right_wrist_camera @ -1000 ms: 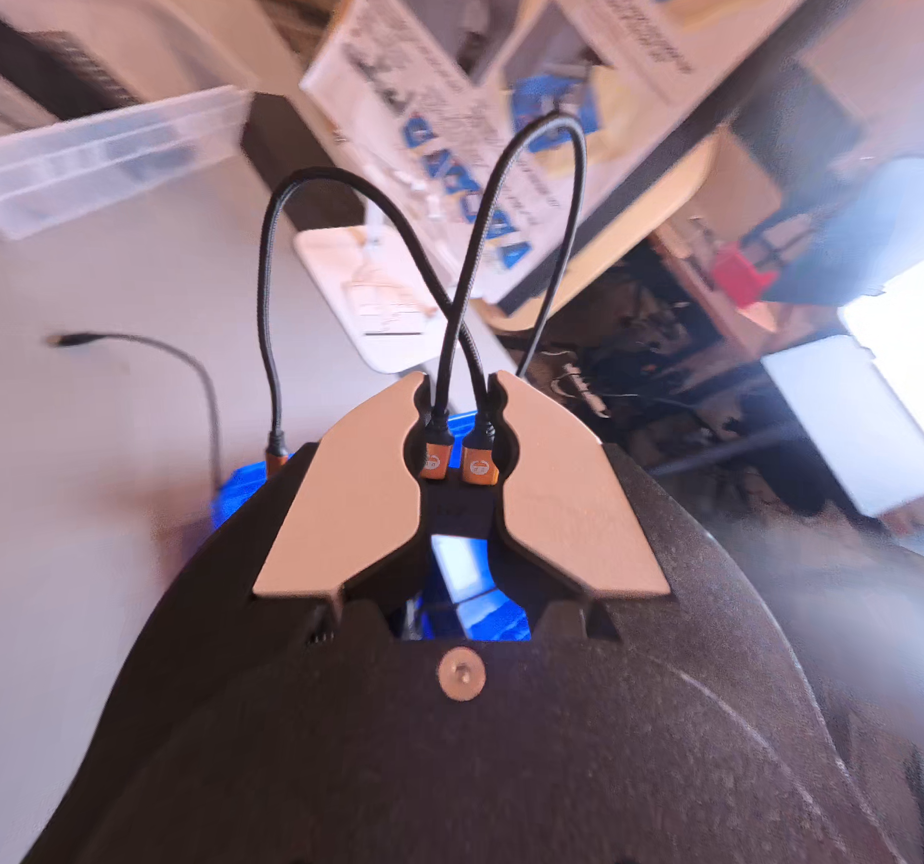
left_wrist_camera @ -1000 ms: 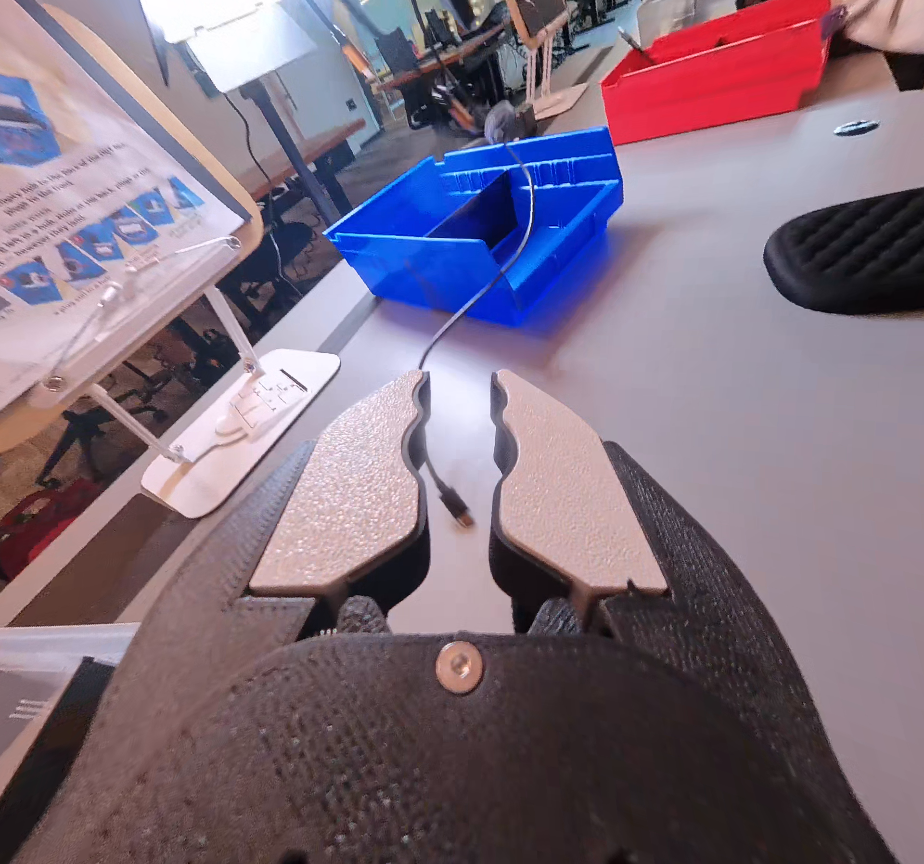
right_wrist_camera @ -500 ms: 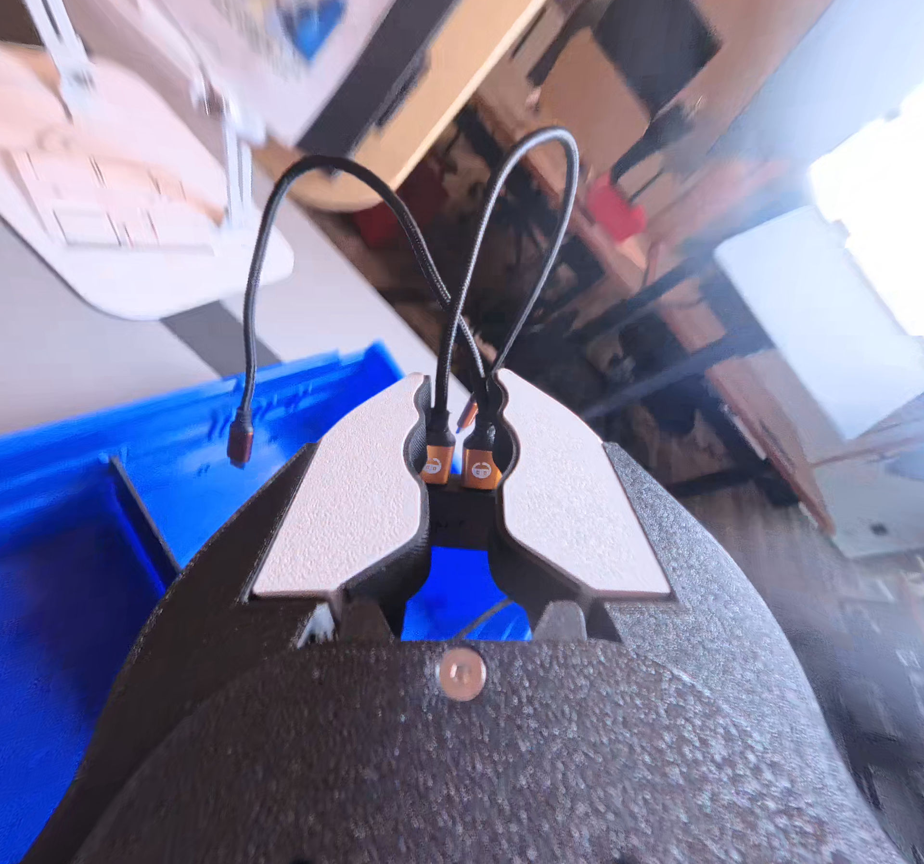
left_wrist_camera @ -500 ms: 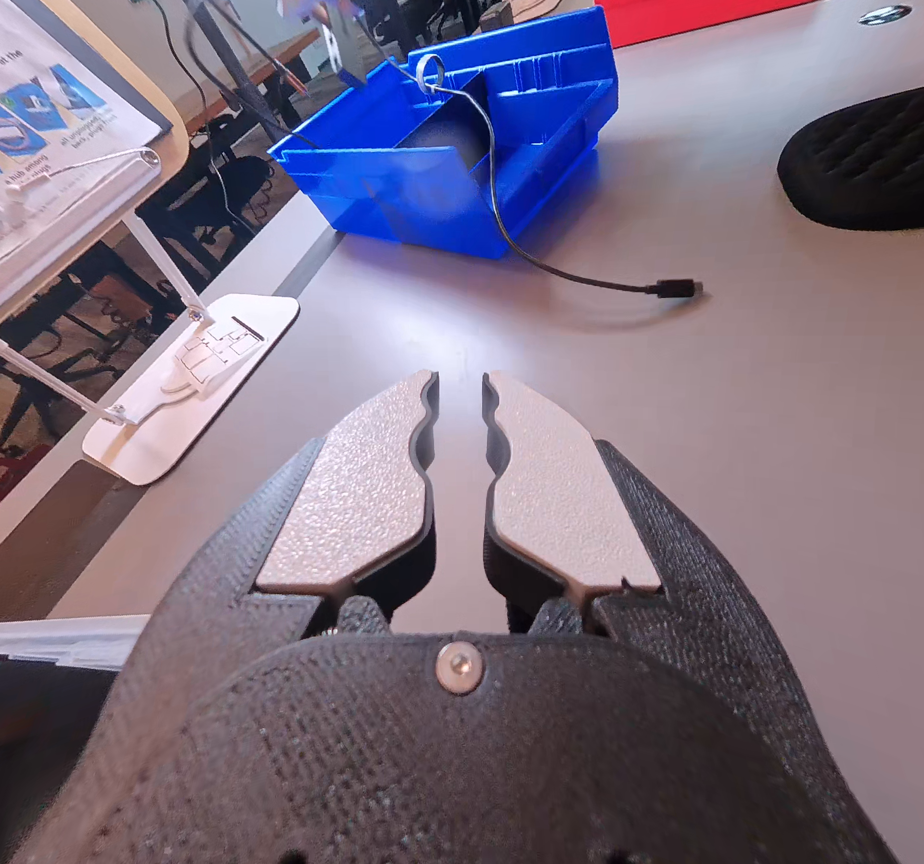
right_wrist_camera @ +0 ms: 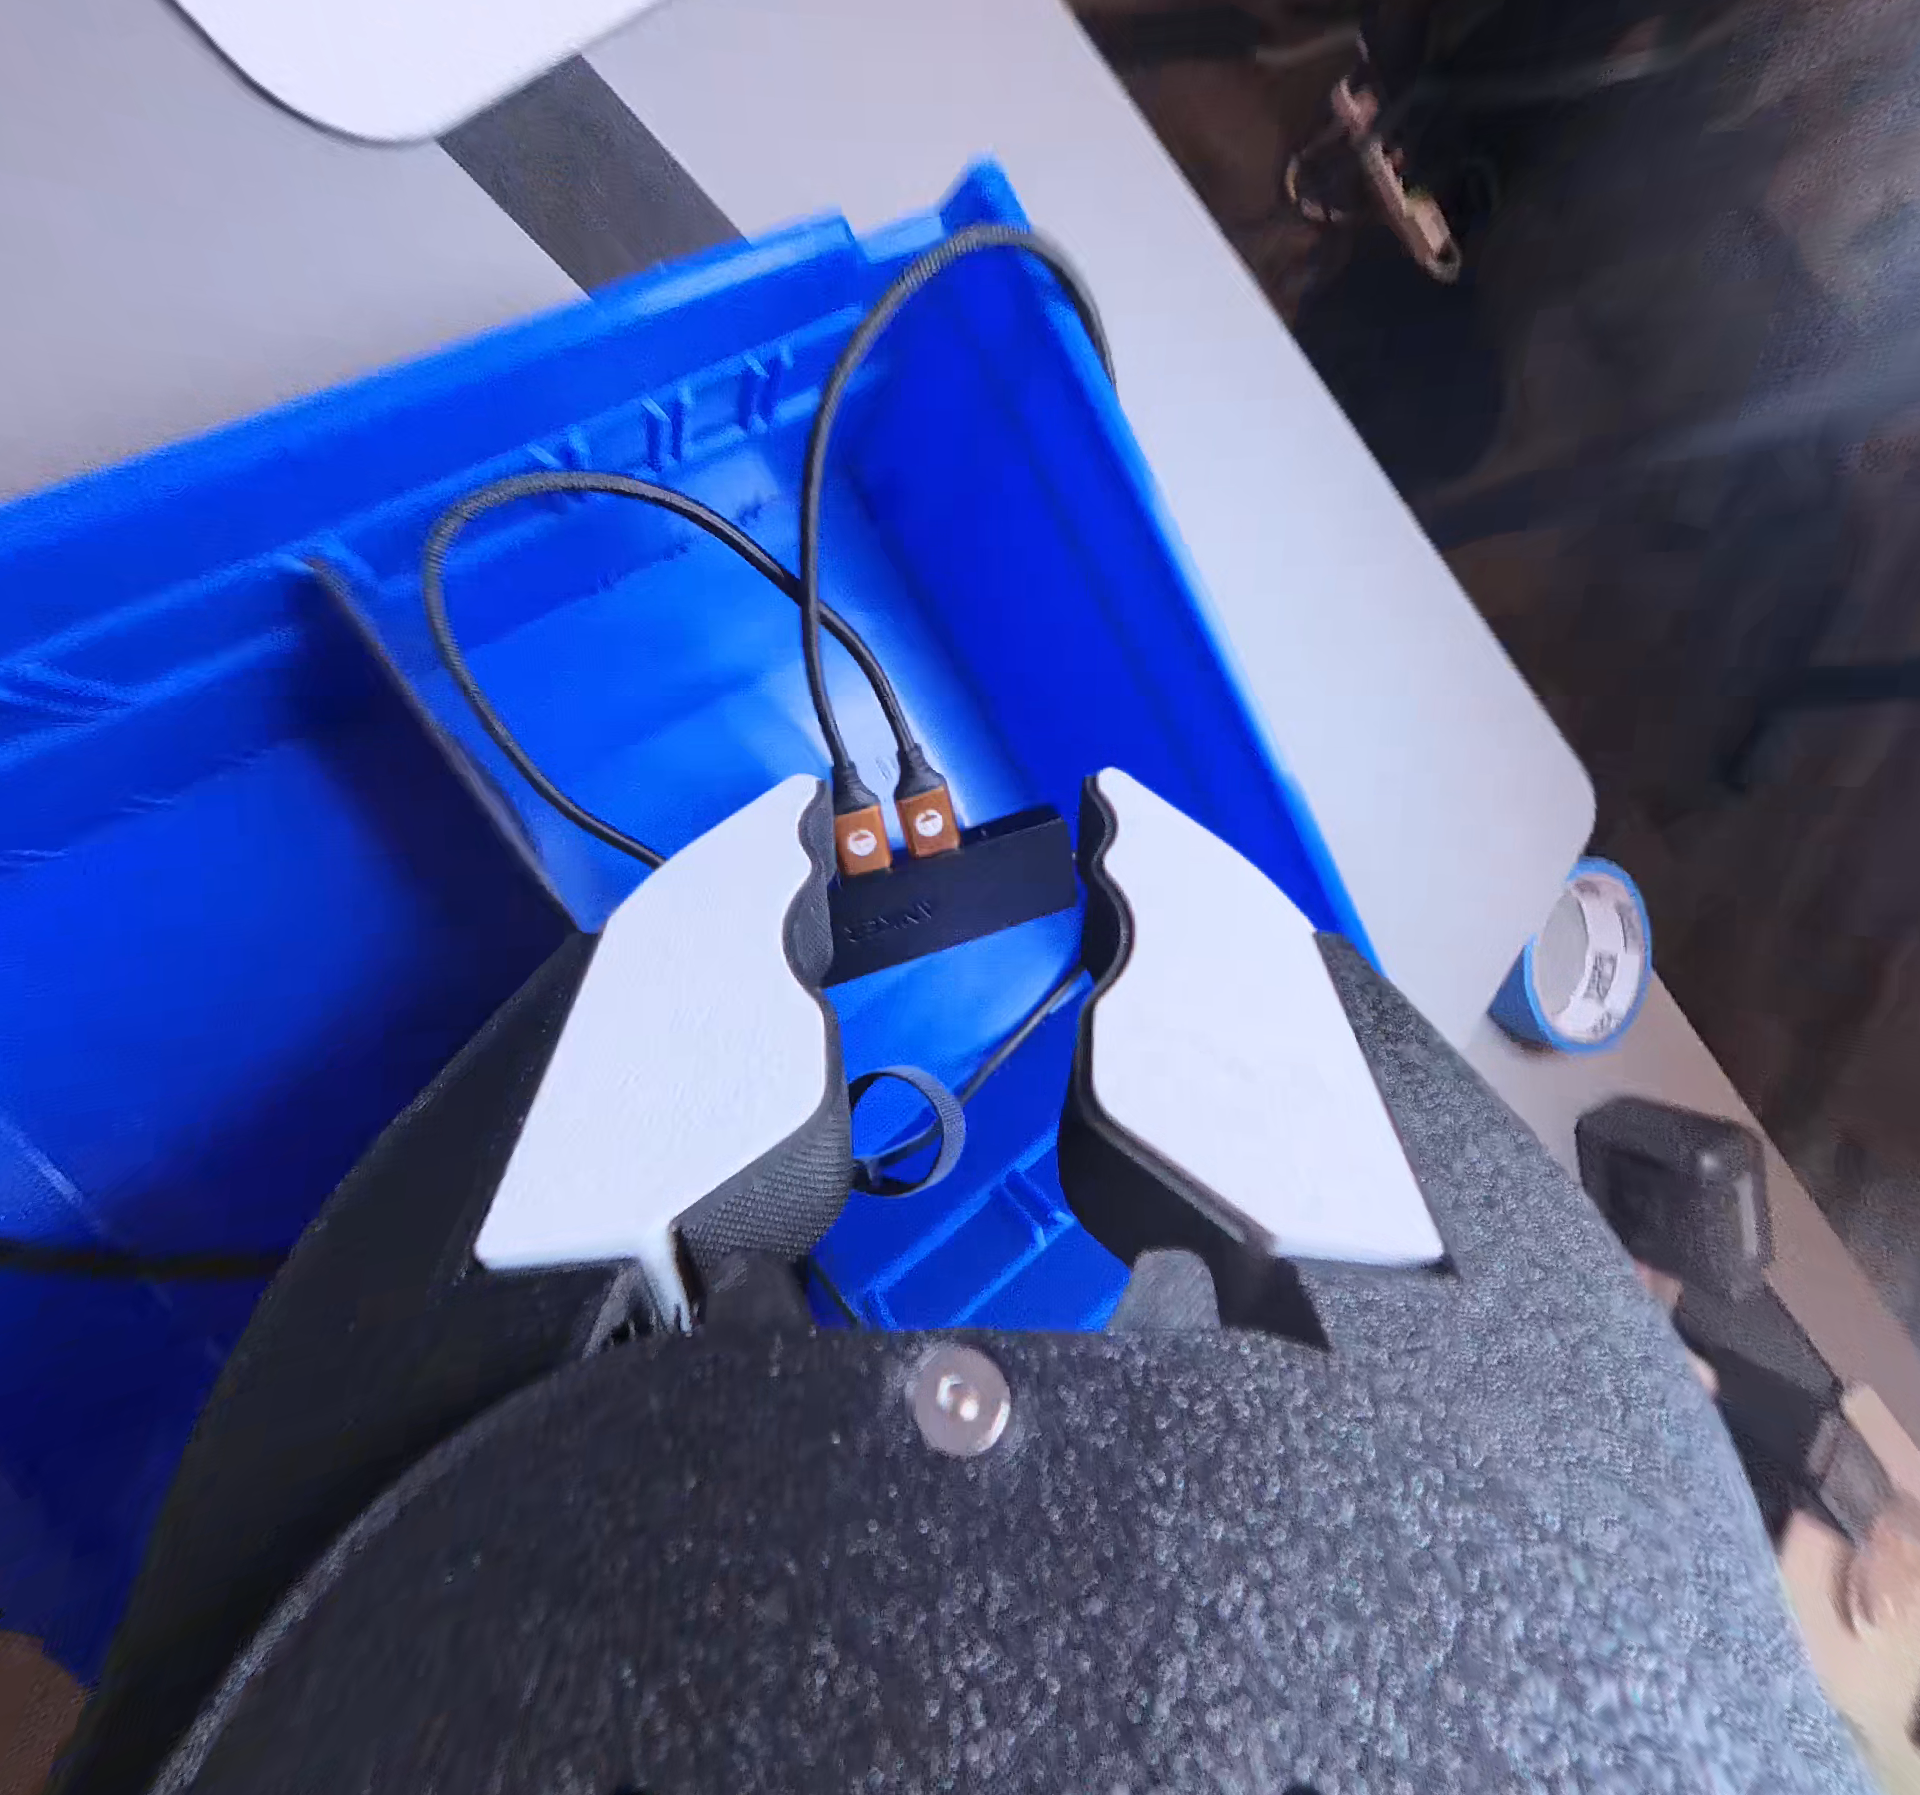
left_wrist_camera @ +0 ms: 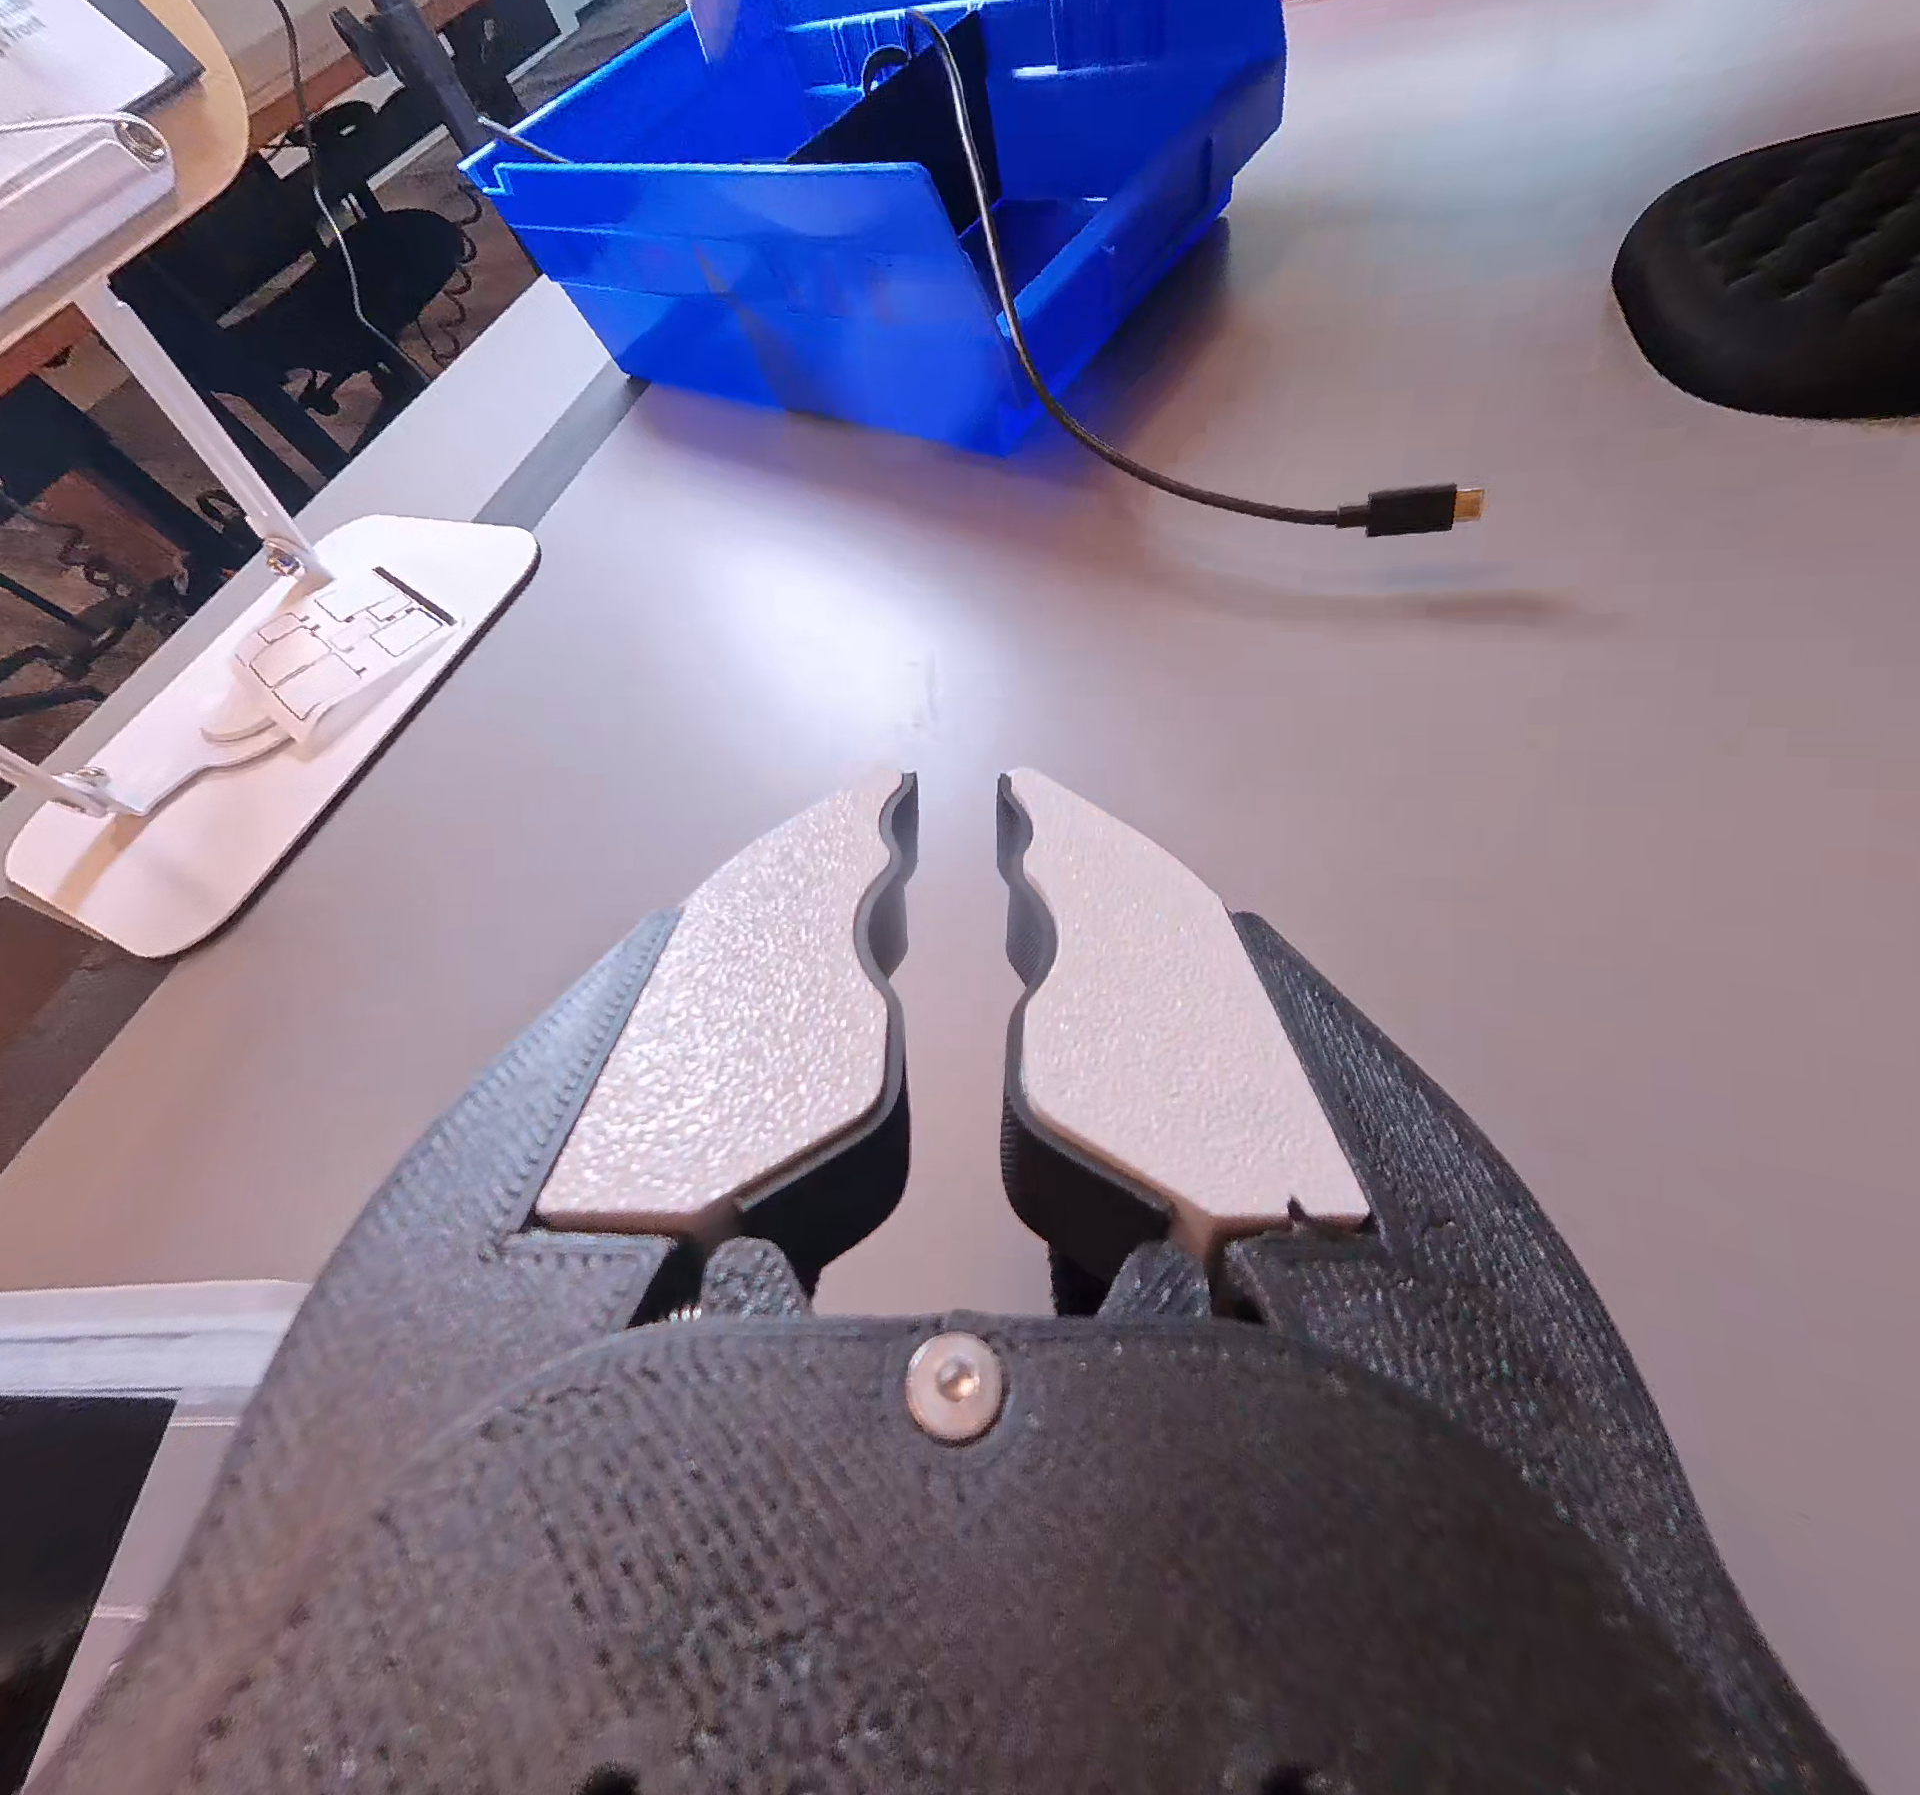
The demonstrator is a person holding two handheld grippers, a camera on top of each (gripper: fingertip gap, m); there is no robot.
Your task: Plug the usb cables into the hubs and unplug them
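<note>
Blue plastic walls of the bin (right_wrist_camera: 260,706) surround the black hub (right_wrist_camera: 966,898), which seems to lie in an end compartment with two orange-tipped usb cables (right_wrist_camera: 894,836) plugged in, probably set there for storage. The right gripper (right_wrist_camera: 951,810) hangs spread wide around it; the blur hides any contact. The left gripper (left_wrist_camera: 956,789), narrowly parted and empty, hovers over the grey table (left_wrist_camera: 1351,810), well apart from the hub's loose lead (left_wrist_camera: 1413,511).
</note>
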